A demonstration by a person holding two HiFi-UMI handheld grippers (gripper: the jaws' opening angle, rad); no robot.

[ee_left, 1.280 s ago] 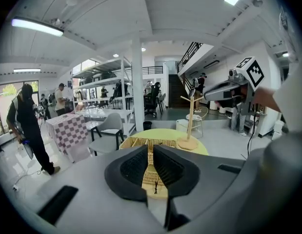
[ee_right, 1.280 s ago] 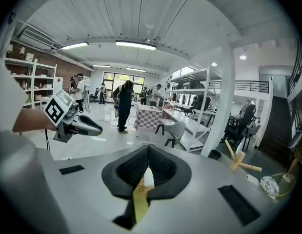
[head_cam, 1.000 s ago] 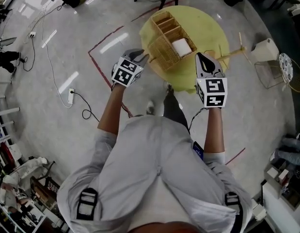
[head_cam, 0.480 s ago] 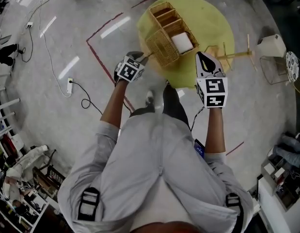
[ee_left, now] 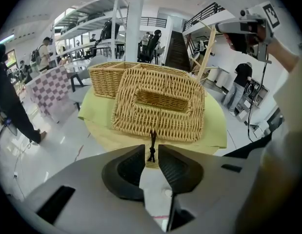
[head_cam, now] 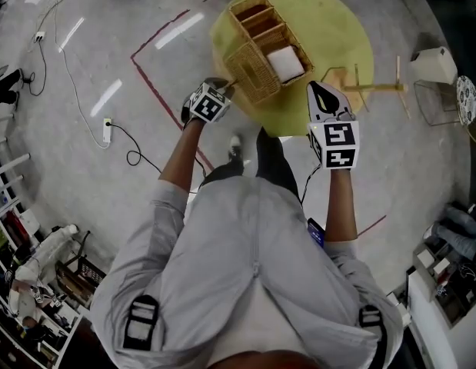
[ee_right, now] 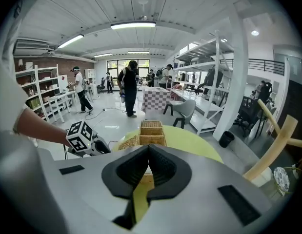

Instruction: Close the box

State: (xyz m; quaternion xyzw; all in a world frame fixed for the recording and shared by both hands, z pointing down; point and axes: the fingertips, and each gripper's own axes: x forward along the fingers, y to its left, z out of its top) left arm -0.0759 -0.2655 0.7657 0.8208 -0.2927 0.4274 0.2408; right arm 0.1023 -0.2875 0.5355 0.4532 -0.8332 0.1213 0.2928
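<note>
Both jaws of the left gripper [ee_left: 151, 153] stand narrowly apart around the lid's black cord [ee_left: 151, 148], the right gripper [ee_right: 148, 155] is pressed together empty, and the wicker box [head_cam: 257, 23] at the table's [head_cam: 334, 25] near-left edge lies open with its lid [ee_left: 158, 104] tipped outward, so closing seems barely begun.

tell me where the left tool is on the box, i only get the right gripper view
Observer: The left tool is at the lid's free edge, jaws slightly apart, with the lid's black cord between them.
Operator: is the lid down yet
Observer: No. From the head view it stands open, leaning off the near side of the box.
</note>
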